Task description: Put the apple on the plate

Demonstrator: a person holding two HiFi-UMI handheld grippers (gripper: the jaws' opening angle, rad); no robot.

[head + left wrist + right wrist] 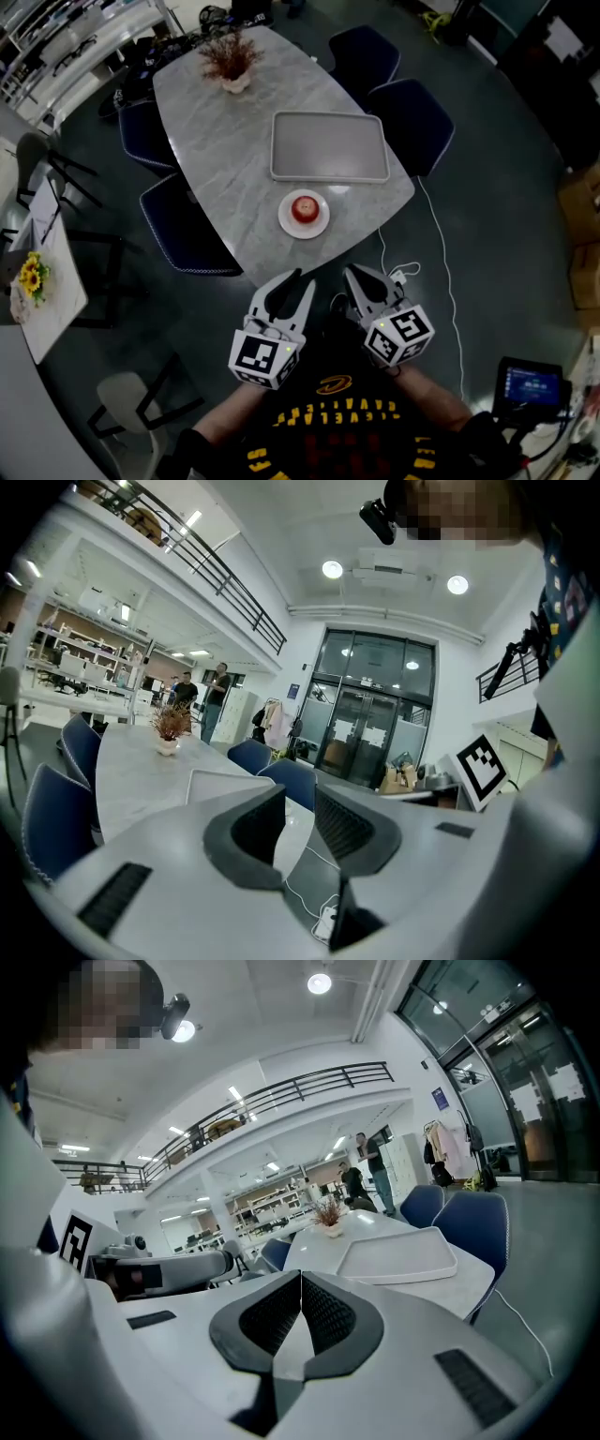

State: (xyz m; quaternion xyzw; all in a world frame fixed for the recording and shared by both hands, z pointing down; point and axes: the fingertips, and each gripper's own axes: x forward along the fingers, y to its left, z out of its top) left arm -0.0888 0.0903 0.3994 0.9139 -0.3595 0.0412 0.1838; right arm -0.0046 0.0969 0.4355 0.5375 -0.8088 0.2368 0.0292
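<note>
In the head view a red apple (304,208) sits on a small white round plate (288,223) near the near end of the marble table (216,159). Both grippers hang below the table's near edge, off the table, close in front of the person's chest. My left gripper (294,280) is open, a clear gap between its dark pads (258,827), nothing in it. My right gripper (360,276) is shut with its pads (328,1316) meeting at the tip, empty. Neither gripper view shows the apple or plate.
A grey rectangular tray (328,146) lies beyond the plate, and a potted dried plant (230,62) stands at the far end. Dark blue chairs (412,120) surround the table. A white cable (441,253) and plug lie on the floor to the right. Two people stand far off (217,688).
</note>
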